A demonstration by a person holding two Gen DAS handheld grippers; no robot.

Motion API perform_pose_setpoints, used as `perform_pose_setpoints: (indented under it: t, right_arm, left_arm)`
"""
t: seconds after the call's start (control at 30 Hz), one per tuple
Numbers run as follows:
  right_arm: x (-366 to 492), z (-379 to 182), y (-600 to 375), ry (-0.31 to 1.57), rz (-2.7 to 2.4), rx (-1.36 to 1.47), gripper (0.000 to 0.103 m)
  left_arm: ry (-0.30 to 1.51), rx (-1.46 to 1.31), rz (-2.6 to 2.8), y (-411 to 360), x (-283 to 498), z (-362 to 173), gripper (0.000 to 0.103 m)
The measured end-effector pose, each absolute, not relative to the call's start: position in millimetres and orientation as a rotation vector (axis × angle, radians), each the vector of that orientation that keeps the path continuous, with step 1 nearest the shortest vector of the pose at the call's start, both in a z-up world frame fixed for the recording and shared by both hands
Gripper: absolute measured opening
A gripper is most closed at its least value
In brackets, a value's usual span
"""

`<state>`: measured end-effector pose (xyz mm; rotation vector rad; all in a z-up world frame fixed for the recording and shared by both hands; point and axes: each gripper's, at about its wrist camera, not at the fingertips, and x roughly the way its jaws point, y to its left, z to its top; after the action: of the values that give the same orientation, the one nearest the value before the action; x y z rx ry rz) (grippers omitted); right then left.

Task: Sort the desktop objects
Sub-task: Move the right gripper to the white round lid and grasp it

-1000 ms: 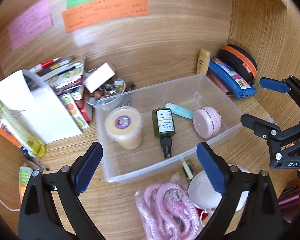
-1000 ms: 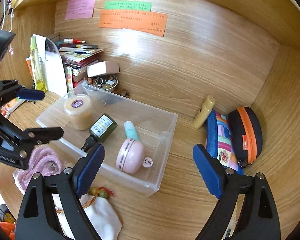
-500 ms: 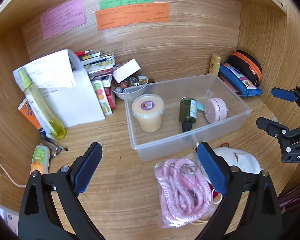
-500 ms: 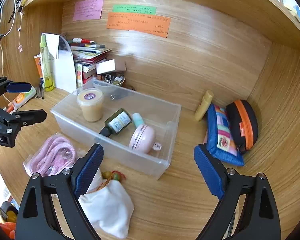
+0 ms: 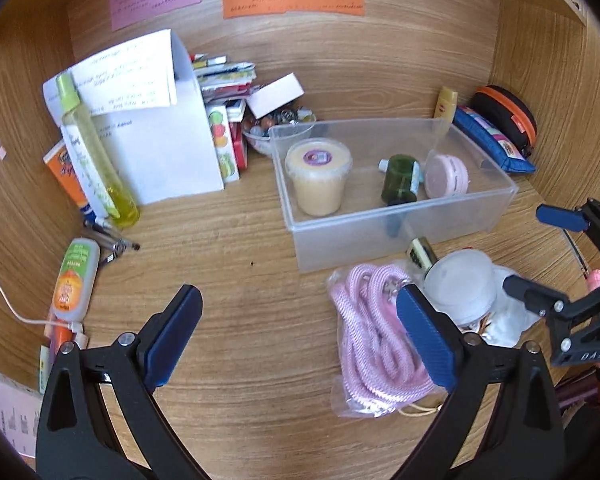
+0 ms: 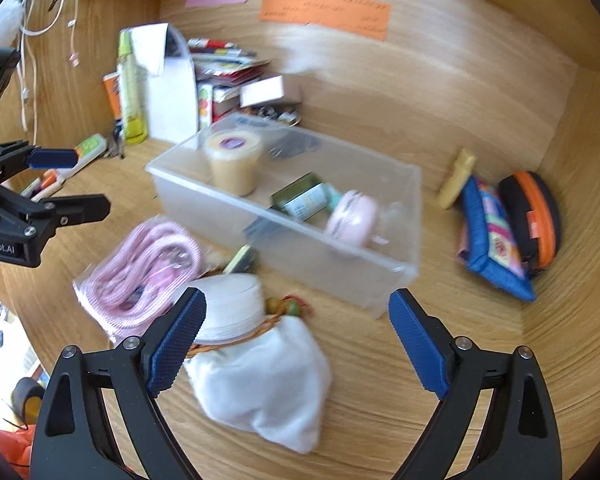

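Observation:
A clear plastic bin [image 5: 400,236] stands mid-desk and holds a cream tub [image 5: 318,176], a green bottle [image 5: 400,180] and a pink round case [image 5: 446,174]. In front of it lie a bagged pink rope [image 5: 372,328], a white round box [image 5: 460,284] and a white drawstring pouch [image 6: 260,376]. My left gripper [image 5: 300,332] is open over bare wood, left of the rope. My right gripper [image 6: 298,336] is open above the pouch with nothing gripped. Each gripper shows in the other's view, the right gripper [image 5: 538,250] and the left gripper [image 6: 76,182].
A blue pencil case [image 6: 488,240], an orange-rimmed black case [image 6: 536,216] and a yellow tube [image 6: 456,178] lie at the right wall. At the back left are a white paper stand [image 5: 160,152], a yellow-green bottle [image 5: 96,156], books and a bowl of trinkets [image 5: 276,124]. An orange tube [image 5: 74,280] lies far left.
Both grippers have drawn back from the bin toward the desk's front and stayed open. The rope, the white box and the pouch now sit much nearer the fingers.

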<state>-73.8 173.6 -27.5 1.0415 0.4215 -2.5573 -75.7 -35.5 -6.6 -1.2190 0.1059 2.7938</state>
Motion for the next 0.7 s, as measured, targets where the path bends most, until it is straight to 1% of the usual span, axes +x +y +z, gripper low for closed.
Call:
perform_pose_setpoints:
  t: [0.13, 0.33, 0.5, 0.57, 0.7]
  right_arm:
    - [-74, -43, 163, 0.408, -2.495, 1.052, 0.092]
    - [-83, -62, 145, 0.436, -2.437, 1.068, 0.091]
    - [-92, -73, 138, 0.411, -2.397, 1.084, 0.088]
    - [-94, -75, 139, 0.387, -2.378, 1.091, 0.082]
    - [-99, -78, 141, 0.352, -2.355, 1.107, 0.081]
  left_arm:
    - [0.099, -1.254, 2.799, -42, -75, -16, 0.099]
    - [0.053, -1.319, 2.781, -52, -74, -31, 0.099]
    - [0.031, -1.370, 2.764, -57, -74, -43, 0.099]
    - [0.011, -1.393, 2.749, -58, -75, -49, 0.099]
    - [-0.032, -1.416, 2.720, -58, -76, -55, 0.099]
